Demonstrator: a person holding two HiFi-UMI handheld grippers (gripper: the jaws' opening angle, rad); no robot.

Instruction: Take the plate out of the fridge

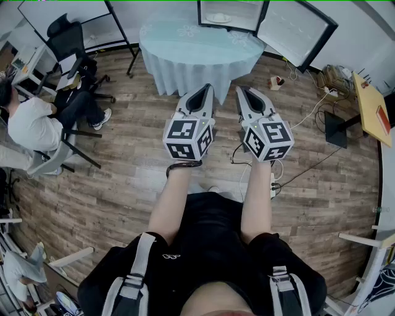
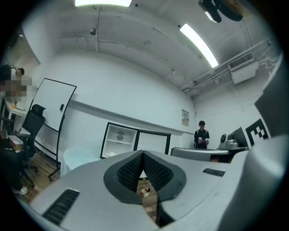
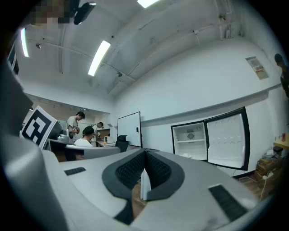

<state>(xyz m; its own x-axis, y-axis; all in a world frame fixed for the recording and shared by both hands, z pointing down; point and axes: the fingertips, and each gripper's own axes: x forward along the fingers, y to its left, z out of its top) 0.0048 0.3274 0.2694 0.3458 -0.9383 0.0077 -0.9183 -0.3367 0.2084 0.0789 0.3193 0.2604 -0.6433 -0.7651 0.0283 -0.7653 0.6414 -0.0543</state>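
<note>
Both grippers closed and empty, plate inside the open fridge

At the far left a seated person (image 1: 28,123) in a white top sits by an office chair (image 1: 68,37), with a whiteboard (image 1: 62,12) standing behind them against the wall. Further in, a round table (image 1: 197,49) draped in a pale blue cloth stands on the wooden floor (image 1: 123,179).

The left gripper (image 1: 205,88) is held out in front of the wearer, pointing towards the table. Its jaws are pressed together, with nothing between the ribbed pads (image 2: 131,171). Just beside it, the right gripper (image 1: 242,91) points the same way. Its jaws are likewise brought together on nothing, as the right gripper view shows. The two tools are level with each other and apart, each with its marker cube nearest the wearer.

Beyond the table, at the top of the head view, stands the fridge (image 1: 231,28). Its door (image 1: 296,31) is swung wide to the right. The plate (image 1: 219,18) lies inside it, a white shape low in the compartment, well apart from both grippers.

A small box (image 1: 276,81) sits on the floor right of the table. Cables (image 1: 308,120) trail from there towards a yellow table (image 1: 370,108) at the right edge
</note>
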